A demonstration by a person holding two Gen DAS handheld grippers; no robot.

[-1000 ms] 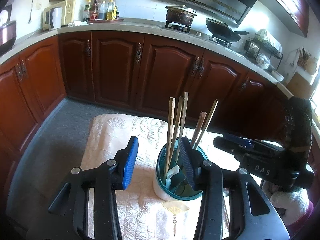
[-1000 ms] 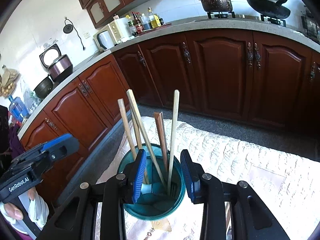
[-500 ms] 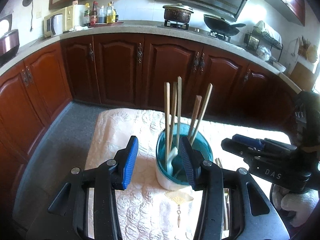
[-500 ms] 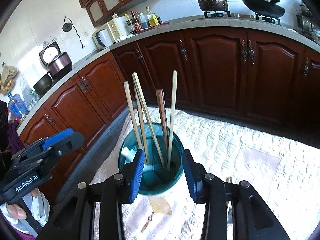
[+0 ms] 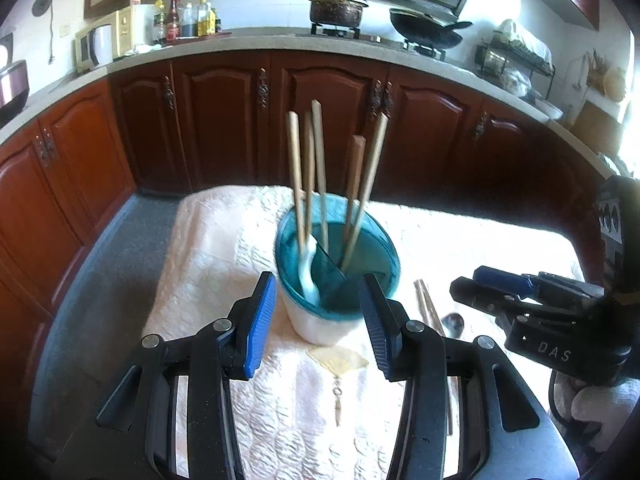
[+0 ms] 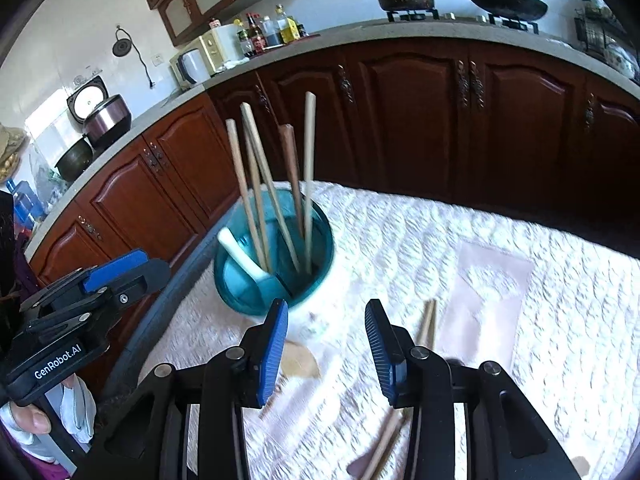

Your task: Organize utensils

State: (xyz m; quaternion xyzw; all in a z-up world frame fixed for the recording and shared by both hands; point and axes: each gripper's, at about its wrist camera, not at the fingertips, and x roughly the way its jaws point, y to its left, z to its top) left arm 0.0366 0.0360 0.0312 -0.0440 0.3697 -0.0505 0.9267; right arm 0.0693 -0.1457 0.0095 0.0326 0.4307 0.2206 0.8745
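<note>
Grippers left (image 5: 318,322) and right (image 6: 326,346) both gape wide, empty, near utensil holder (image 5: 340,312).

**Materials and finishes on the quilted surface**

The utensil holder (image 5: 340,280) has a glossy, translucent teal plastic rim over a smooth white body. The chopsticks (image 5: 316,168) standing in it look like matt, pale wood, and beside them leans a glossy white spoon (image 5: 308,264), either ceramic or plastic. The cloth (image 6: 460,248) covering the surface is cream, quilted and bumpy. The left gripper (image 5: 318,320) and right gripper (image 6: 326,340) are matt black plastic with ribbed blue pads and metal screws. The cabinet doors (image 5: 224,120) are varnished reddish wood.
</note>
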